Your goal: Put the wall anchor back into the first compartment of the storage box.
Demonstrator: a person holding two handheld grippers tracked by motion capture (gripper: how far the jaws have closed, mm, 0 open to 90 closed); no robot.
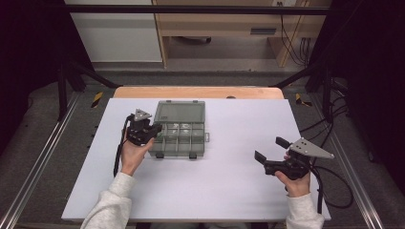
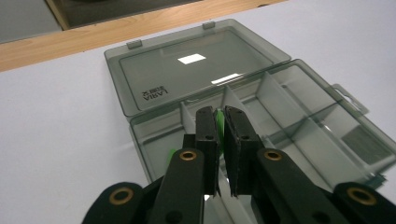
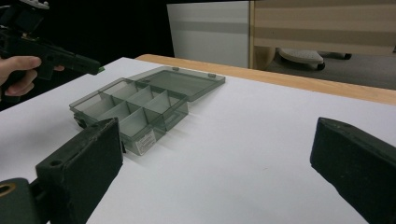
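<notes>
- Holding a small green piece (image 2: 219, 122) pinched between its nearly closed jaws, the left gripper (image 2: 220, 122) hangs just above the near-left cells of the open organizer box (image 1: 179, 138); what the green thing is, too small to tell.
- Piece sits right at the jaw tips, mostly hidden by the pads, so the grip looks thin; a jolt could let it slip out early and land on the white table (image 1: 229, 191) beside the box.
- Dividers (image 2: 268, 95) stand directly ahead of and below the tips; lowering off-line would likely knock a partition or drop the piece in the wrong cell.
- Box is light plastic with its lid (image 2: 187, 70) lying flat beyond the jaws; a push from the tips could slide the whole box, since nothing braces it.
- Right gripper (image 1: 270, 151) rests well off to the side, jaws spread wide, holding nothing; too far away to steady the box if it moves.
- Green bit also shows lower down behind the left jaw; may be the same piece or a second one, cannot tell.
</notes>
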